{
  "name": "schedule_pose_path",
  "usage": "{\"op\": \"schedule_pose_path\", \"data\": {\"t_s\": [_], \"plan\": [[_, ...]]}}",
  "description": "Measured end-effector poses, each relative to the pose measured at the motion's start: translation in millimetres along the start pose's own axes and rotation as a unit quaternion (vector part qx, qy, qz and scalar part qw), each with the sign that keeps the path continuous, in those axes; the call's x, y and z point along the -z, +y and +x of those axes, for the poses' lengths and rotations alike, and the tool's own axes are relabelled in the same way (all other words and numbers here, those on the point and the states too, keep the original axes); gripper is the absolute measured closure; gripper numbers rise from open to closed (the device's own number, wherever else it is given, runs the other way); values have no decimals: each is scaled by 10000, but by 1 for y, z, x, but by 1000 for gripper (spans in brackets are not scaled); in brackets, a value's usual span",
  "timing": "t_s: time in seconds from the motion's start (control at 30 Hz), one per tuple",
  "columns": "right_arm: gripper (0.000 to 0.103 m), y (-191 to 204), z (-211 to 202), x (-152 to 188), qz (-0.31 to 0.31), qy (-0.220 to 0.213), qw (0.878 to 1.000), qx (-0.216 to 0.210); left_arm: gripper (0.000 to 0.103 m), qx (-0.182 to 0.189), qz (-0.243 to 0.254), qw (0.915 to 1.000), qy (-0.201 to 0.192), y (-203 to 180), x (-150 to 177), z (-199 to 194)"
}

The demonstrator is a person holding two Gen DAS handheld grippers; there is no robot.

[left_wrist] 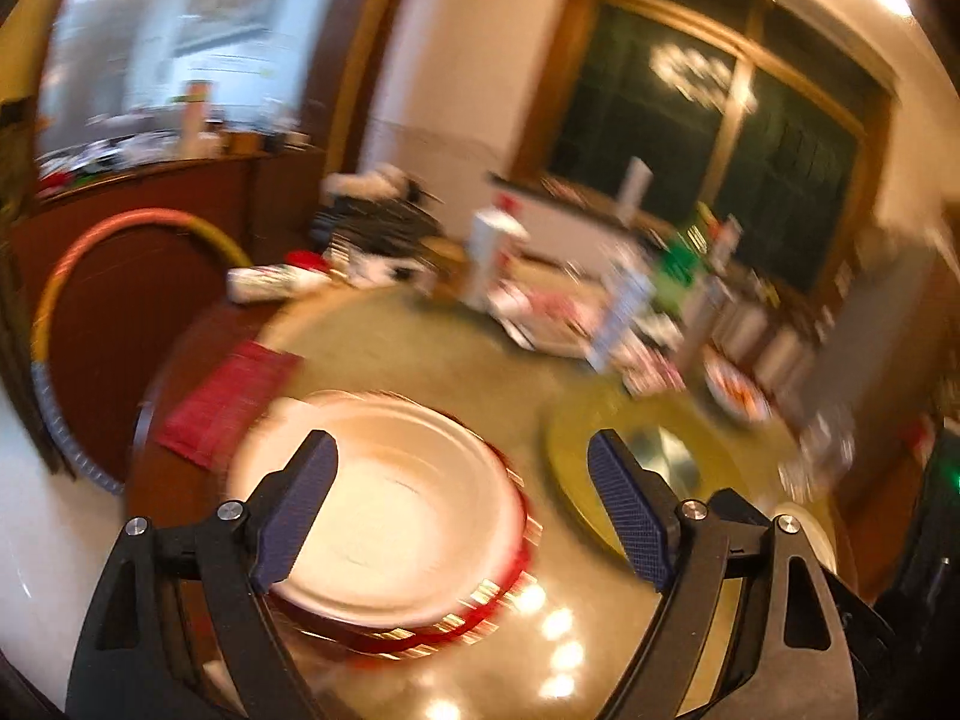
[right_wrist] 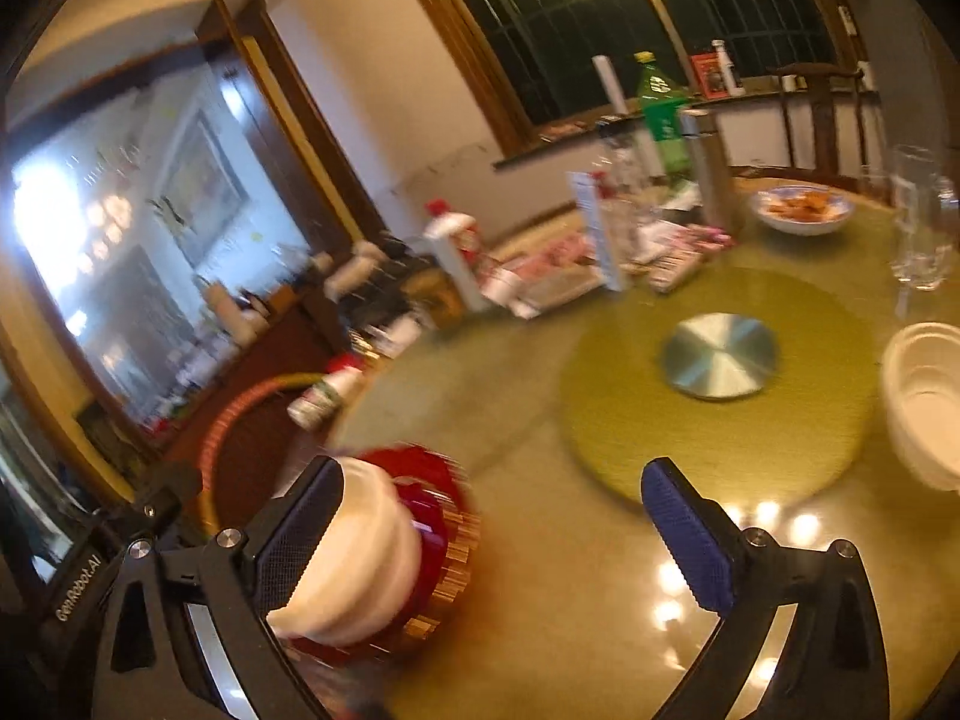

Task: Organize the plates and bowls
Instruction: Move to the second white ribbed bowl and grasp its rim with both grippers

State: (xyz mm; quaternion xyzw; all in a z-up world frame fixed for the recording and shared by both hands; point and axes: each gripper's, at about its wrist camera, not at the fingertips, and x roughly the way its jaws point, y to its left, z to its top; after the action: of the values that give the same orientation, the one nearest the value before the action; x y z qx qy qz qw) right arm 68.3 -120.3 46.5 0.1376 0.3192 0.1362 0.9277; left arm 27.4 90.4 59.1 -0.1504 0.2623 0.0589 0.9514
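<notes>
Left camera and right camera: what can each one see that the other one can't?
Only the left camera shows the red cloth lying beside the plates. Only the right camera shows the stack of white bowls at the table's edge, the empty glasses and the green bottle. Both show the white plate on its red plate, the round green mat with a metal disc, the snack bowl and the dark window. Each camera shows its own gripper, left gripper and right gripper, open and holding nothing.

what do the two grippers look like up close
Both are alike: the left gripper and right gripper have black angular plastic frames with triangular cut-outs, silver round bolt heads at the pivots, and dark blue textured pads on the fingers. No sleeves or cables show.
</notes>
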Motion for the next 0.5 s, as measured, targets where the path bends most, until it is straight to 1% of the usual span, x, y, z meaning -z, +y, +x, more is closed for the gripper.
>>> {"op": "schedule_pose_path", "data": {"t_s": [0.03,0.1,0.2,0.27,0.3,0.37,0.43,0.5], "plan": [[2,-10,-3,1,-59,48,9998,198,17,136,168,9997,147,-15,4,7],[2,-39,-15,2,-134,113,9979,623,17,295,349,9984,337,-39,10,14],[2,-80,-45,0,21,-55,9949,1007,17,591,582,9947,600,-78,19,26],[2,-113,-70,-3,281,-228,9915,1247,17,856,733,9896,897,-107,27,35],[2,-131,-81,-6,462,-288,9895,1341,17,984,818,9856,1101,-126,32,43],[2,-168,-98,-10,888,-320,9841,1502,17,1178,936,9784,1415,-154,40,54],[2,-203,-106,-14,1237,-218,9790,1603,17,1240,1074,9734,1598,-182,50,65],[3,-240,-106,-14,1602,1,9726,1683,17,1229,1198,9696,1743,-210,58,75]]}}
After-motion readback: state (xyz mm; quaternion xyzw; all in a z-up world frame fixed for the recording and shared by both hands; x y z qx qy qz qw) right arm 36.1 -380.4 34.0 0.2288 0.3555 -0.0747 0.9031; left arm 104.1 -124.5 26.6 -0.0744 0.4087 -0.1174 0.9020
